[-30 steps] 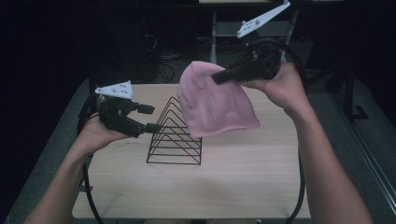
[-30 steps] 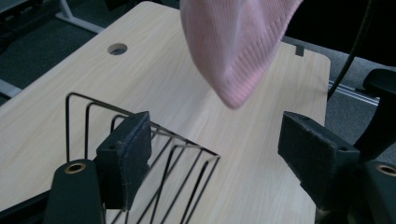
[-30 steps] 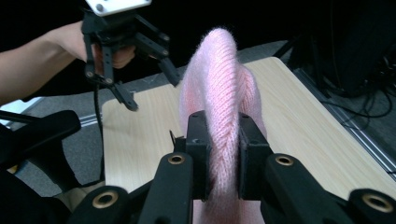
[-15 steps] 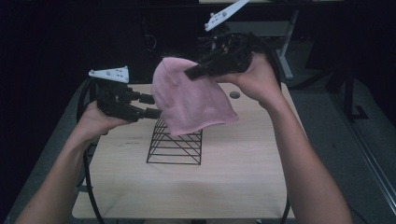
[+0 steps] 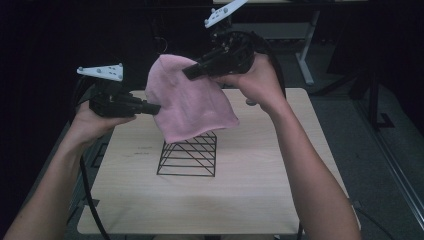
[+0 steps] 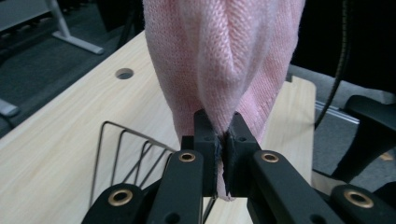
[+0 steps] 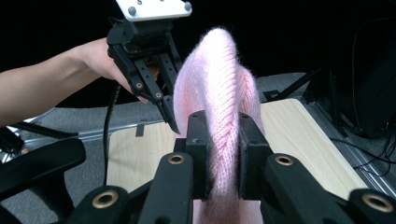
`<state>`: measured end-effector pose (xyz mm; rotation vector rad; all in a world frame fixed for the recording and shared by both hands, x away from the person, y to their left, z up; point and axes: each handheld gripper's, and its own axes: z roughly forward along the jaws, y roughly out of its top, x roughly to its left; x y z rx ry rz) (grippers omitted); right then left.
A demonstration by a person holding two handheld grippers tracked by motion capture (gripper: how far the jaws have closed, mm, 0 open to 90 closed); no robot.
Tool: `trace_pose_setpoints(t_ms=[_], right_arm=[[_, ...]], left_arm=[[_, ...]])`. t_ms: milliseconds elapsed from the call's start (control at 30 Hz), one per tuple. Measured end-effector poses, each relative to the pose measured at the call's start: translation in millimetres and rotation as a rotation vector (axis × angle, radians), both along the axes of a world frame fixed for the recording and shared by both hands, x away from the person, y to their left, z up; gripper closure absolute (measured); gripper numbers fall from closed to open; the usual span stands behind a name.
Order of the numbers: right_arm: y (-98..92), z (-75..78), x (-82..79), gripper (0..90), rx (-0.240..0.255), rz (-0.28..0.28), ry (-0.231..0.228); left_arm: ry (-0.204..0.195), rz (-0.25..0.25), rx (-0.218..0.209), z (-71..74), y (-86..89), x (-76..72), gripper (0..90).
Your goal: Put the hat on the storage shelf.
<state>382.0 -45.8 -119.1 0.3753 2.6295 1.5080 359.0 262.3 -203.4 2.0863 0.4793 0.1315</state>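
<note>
Two black grippers, left gripper (image 5: 155, 107) & right gripper (image 5: 188, 73), w/ brass-ringed pivots on matte jaws, are each topped by a grey three-cornered plate w/ screws and trailed by a black cable; forearms are left unsleeved.

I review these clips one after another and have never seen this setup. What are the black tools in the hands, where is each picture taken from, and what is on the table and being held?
A person holds a hand tool with two black jaws in each hand. The high view looks down on the wooden table from above the person's side. Each of the other two pictures comes from a camera riding on one tool, looking along its own jaws.

In the high view, the left gripper and the right gripper together hold up a pink knitted hat above a black wire rack that stands on the table.

In the left gripper view, the left gripper's jaws have just closed, pinching a fold of the hat's edge. In the right gripper view, the right gripper's jaws clamp the knit, with the other tool beyond it.
</note>
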Motion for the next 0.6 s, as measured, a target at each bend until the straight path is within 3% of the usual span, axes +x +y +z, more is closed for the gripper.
trace_pose_setpoints(t_ms=[267, 600], right_arm=[[2.9, -12.1, 4.8, 77.8, 0.035, -0.020, 0.023], [11.8, -39.3, 16.2, 77.5, 0.043, -0.032, 0.051]], left_arm=[[0.001, 0.031, 0.027, 2.4, 11.6, 2.2, 86.5], [-0.009, 0.073, 0.114, -5.0, 15.7, 5.3, 86.6]])
